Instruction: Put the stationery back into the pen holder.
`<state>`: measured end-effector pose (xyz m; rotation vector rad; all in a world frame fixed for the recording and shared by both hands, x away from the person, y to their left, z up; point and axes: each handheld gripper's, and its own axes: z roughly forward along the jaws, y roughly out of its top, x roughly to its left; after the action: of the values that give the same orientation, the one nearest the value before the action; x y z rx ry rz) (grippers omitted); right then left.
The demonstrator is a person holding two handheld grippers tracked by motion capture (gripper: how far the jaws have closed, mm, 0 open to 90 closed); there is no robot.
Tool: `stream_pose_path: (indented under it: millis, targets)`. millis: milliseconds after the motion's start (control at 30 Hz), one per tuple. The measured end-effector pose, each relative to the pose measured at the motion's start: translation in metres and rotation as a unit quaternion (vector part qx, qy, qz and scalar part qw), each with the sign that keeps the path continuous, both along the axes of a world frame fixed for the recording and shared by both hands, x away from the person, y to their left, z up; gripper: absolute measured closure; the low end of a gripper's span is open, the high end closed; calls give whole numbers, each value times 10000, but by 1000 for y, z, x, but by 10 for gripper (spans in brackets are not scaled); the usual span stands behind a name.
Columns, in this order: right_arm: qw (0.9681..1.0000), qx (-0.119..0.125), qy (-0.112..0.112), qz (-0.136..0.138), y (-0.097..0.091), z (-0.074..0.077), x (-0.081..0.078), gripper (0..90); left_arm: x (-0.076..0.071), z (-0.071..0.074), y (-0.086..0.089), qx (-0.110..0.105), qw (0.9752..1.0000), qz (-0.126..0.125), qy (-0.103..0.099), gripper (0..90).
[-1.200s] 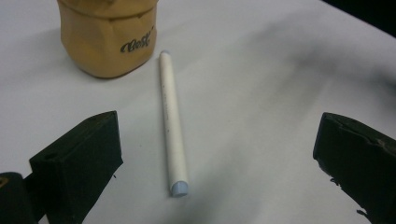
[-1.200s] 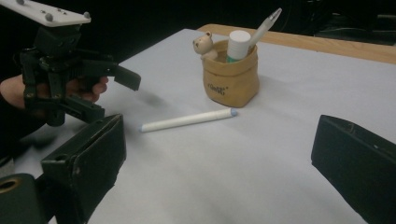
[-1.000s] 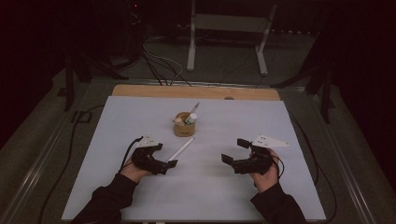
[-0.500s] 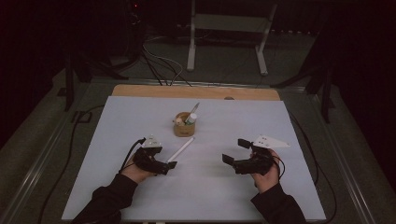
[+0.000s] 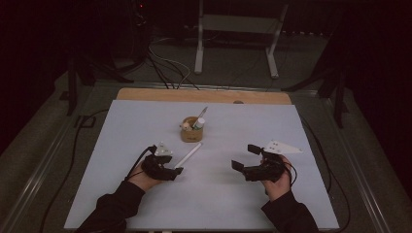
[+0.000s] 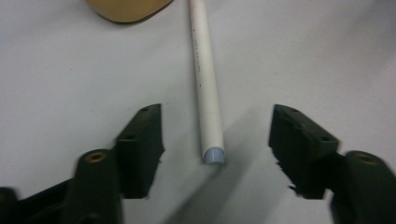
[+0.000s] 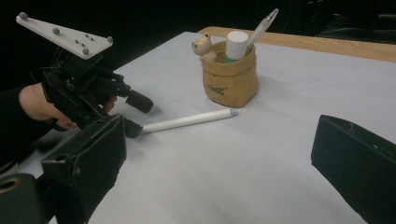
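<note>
Since the earlier frames, we see that the jaws of the left tool (image 5: 178, 171) have just been closing around the near end of the white pen (image 6: 206, 100), while both hands kept almost the same place. The pen lies between the jaws, but in the left gripper view a clear gap remains on each side, so the pads do not press on it yet. We would call this tool half closed and holding nothing.

The right tool (image 5: 245, 157) hovers over the white worktop (image 5: 311, 194), well apart from the pen, with its jaws wide and nothing between them.

The pen lies flat on the worktop, its far end just beside the small brown holder (image 5: 191, 132). This holder already carries a little bear figure (image 7: 202, 45), a white-capped tube (image 7: 236, 43) and another pen (image 7: 262, 24).

We judge that the work is to put the lying pen into the holder. The approach is done; the grip, the lift and the placing are still left.

The left gripper view shows the gaps beside the pen and its pale blue end cap, which the high view is too small to give. The right gripper view shows what stands in the holder, and the left tool from the side.
</note>
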<state>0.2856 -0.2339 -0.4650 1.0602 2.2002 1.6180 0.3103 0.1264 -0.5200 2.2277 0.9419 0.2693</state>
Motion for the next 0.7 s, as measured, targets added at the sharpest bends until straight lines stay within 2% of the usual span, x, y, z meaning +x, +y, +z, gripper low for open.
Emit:
stream_pose_path:
  millis: [133,333,700]
  targets:
    - [10000,2,7,2,0,0,0,31,3,-1,-2,-5,10000,25,22,501]
    - [10000,17,13,3,0,1,0,31,9,-3,-8,-34,9999,31,115,591]
    - [10000,18,18,-8,-1,1,0,32,22,-8,-22,76,9996,129,235,685]
